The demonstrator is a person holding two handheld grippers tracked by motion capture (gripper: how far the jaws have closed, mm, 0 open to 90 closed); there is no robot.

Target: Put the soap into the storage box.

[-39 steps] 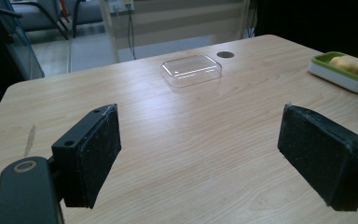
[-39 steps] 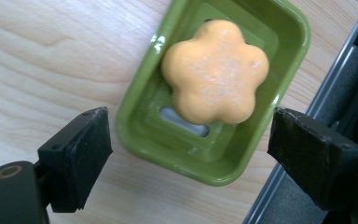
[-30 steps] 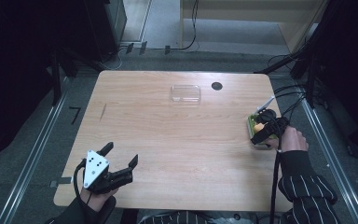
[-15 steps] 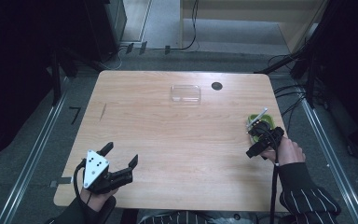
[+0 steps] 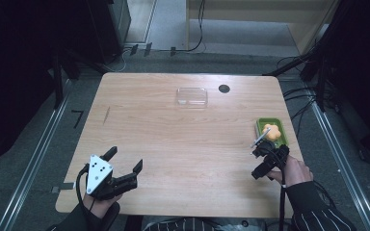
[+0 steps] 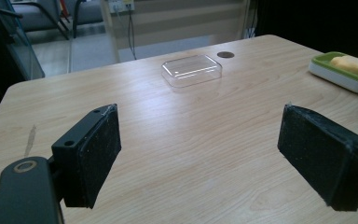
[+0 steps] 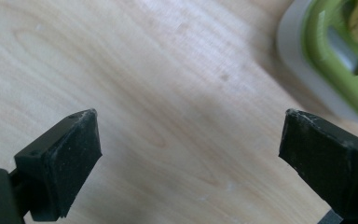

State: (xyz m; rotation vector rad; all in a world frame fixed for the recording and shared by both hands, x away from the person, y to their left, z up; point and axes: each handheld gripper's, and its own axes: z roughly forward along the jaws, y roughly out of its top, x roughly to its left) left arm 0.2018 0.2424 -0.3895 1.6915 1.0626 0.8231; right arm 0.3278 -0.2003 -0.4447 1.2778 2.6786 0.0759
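Observation:
A green soap dish (image 5: 261, 126) holding an orange soap bar (image 5: 272, 133) sits at the table's right edge. My right gripper (image 5: 254, 163) hovers just in front of it, nearer the person. Its jaws have just been opening and stand open over bare wood with nothing between them. The right gripper view has my right gripper (image 7: 191, 121) with the dish (image 7: 335, 60) at the top right. My left gripper (image 5: 126, 158) rests open near the front left corner. In its own view my left gripper (image 6: 198, 116) faces across the table, toward the dish (image 6: 335, 74) and soap (image 6: 349, 63).
A clear plastic box (image 5: 191, 96) lies at the far middle of the wooden table (image 5: 173, 134), with a small black round hole (image 5: 224, 88) beside it. The left gripper view looks at the box (image 6: 192, 70). Cables and dark stands surround the table.
My right gripper has drawn back from over the soap dish toward the table's near edge, and the soap now lies uncovered in the dish. The left gripper has stayed put.

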